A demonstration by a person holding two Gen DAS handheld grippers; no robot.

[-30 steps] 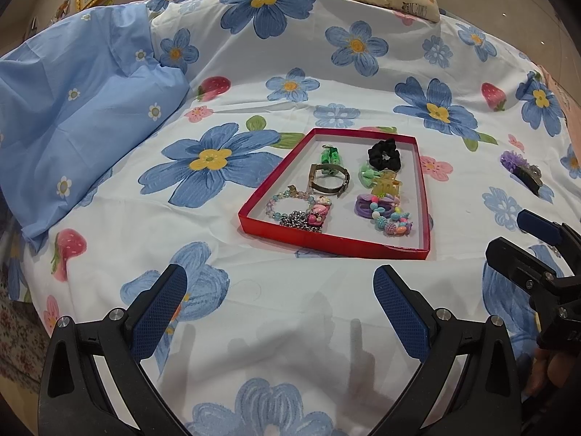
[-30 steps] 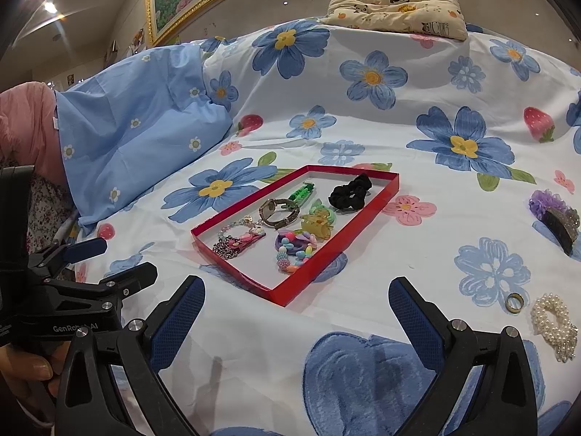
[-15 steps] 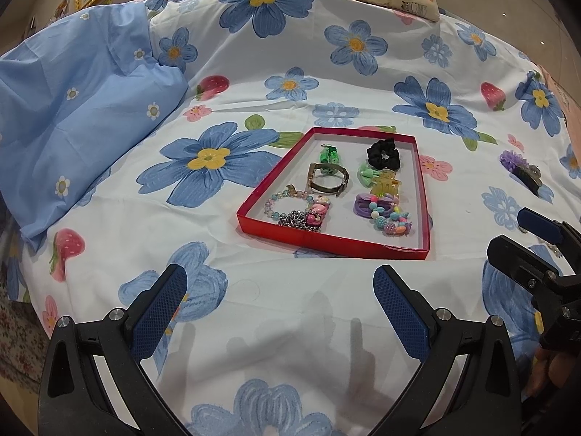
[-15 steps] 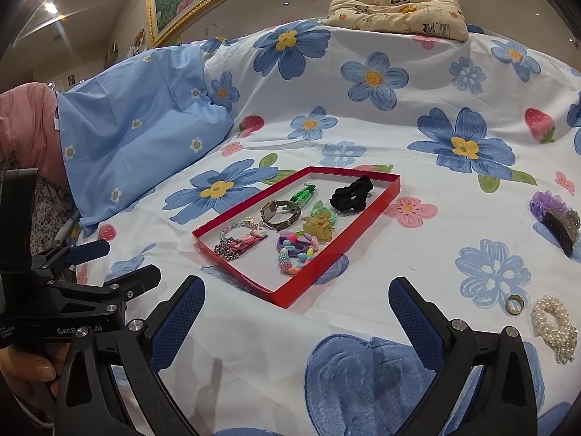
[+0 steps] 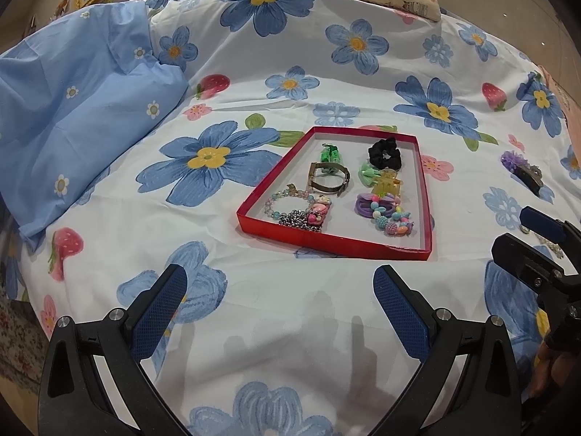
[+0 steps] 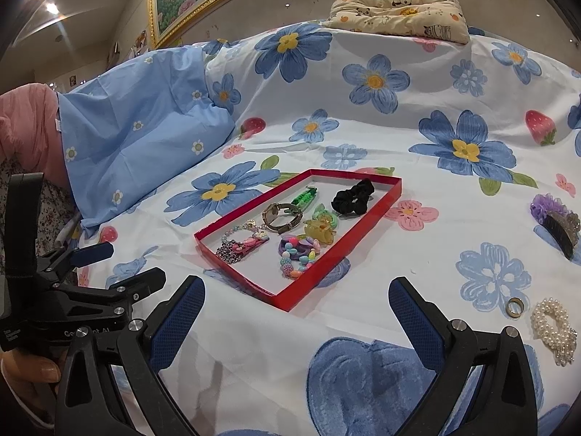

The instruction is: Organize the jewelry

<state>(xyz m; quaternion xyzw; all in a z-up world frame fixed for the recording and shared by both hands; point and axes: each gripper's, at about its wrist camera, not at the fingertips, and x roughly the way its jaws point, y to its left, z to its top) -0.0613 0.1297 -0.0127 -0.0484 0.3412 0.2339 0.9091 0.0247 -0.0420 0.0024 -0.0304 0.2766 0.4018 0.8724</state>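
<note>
Left wrist view shows the left gripper (image 5: 279,312) with its blue-padded jaws spread wide and nothing between them, hovering above the flowered bedsheet (image 5: 326,345). At 12 o'clock from it lies the red tray (image 5: 328,242), holding a black scrunchie (image 5: 384,152), a green charm (image 5: 329,154), a metal bracelet (image 5: 328,180), a yellow claw clip (image 5: 387,183), a beaded bracelet (image 5: 287,203) touching a chain with a pink charm (image 5: 308,218), and purple hair ties with pastel beads (image 5: 385,212). At 3 o'clock of the tray, well apart from it on the sheet, rests a purple flower hair clip (image 5: 523,169). The right gripper (image 5: 537,243) enters at the 3 o'clock edge.

Right wrist view has the right gripper (image 6: 296,312) likewise gaping, empty, over the sheet. The tray (image 6: 308,287) sits at 12 o'clock from it. At its 3 o'clock, a gold ring (image 6: 515,306) lies just beside a pearl bracelet (image 6: 553,327), both outside the tray; the purple clip (image 6: 553,219) lies beyond them at 2 o'clock. The left gripper (image 6: 109,267), jaws parted, sits at 9 o'clock. A blue pillow (image 6: 145,138) lies at 10 o'clock, and a panda-print cushion (image 6: 399,14) at 12 o'clock, far back.
</note>
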